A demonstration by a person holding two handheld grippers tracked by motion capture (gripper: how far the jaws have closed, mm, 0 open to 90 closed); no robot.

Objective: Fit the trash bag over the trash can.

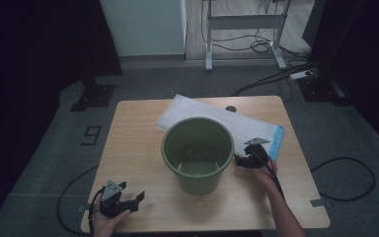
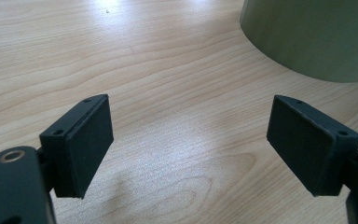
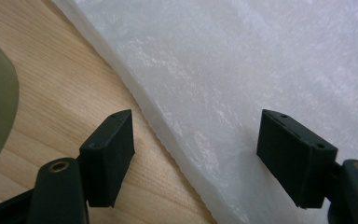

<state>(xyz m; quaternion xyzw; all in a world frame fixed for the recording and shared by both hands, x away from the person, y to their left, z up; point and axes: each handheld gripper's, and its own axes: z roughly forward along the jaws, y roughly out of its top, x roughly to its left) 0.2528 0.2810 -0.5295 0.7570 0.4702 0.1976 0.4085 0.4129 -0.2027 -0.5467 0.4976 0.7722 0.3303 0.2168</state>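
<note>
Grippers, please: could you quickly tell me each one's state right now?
Left gripper: open, holding nothing.
Right gripper: open over the white bag's edge, not gripping it.

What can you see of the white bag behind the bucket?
The bag is a flat, translucent white plastic sheet with a crinkled, frosted surface and a blue strip along its right end. It lies flat on the table, slanting from back left to front right, with its middle hidden behind the green bucket. In the right gripper view its long, finely serrated edge runs between the open fingers of the right gripper, which hover over it without pressing on it.
</note>
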